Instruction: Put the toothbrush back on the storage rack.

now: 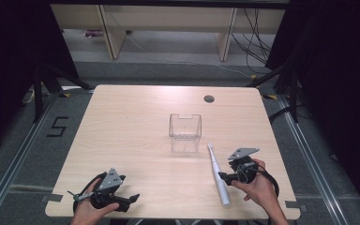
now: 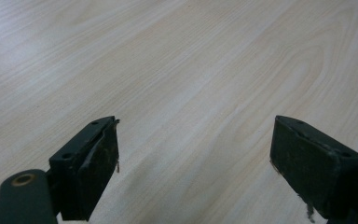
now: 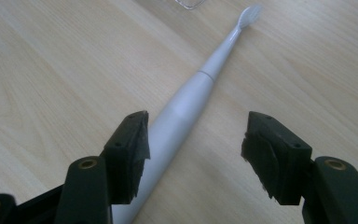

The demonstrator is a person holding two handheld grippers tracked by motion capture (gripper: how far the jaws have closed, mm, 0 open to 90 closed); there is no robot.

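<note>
White electric toothbrush [image 3: 186, 102]: smooth tapered cylinder, lying lower right on pale woodgrain worktop [image 1: 136, 136]. Right claw [image 3: 193, 149] standing half-open astride its handle, gripping nothing; left claw [image 2: 193, 158] gaping wide over bare wood.

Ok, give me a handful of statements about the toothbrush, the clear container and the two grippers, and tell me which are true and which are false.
1. The electric toothbrush lies flat on the table. True.
2. The toothbrush stands inside the clear container. False: it lies on the table in front of the container, brush head pointing toward it.
3. The right gripper has its jaws apart with the toothbrush handle between them. True: the handle runs beside the left-hand jaw in the right gripper view, and the other jaw stands clear of it.
4. The left gripper is clamped on the container. False: its jaws stand wide over bare wood, far from it.
5. The container lies tipped on its side. False: it stands upright, opening upward.
</note>
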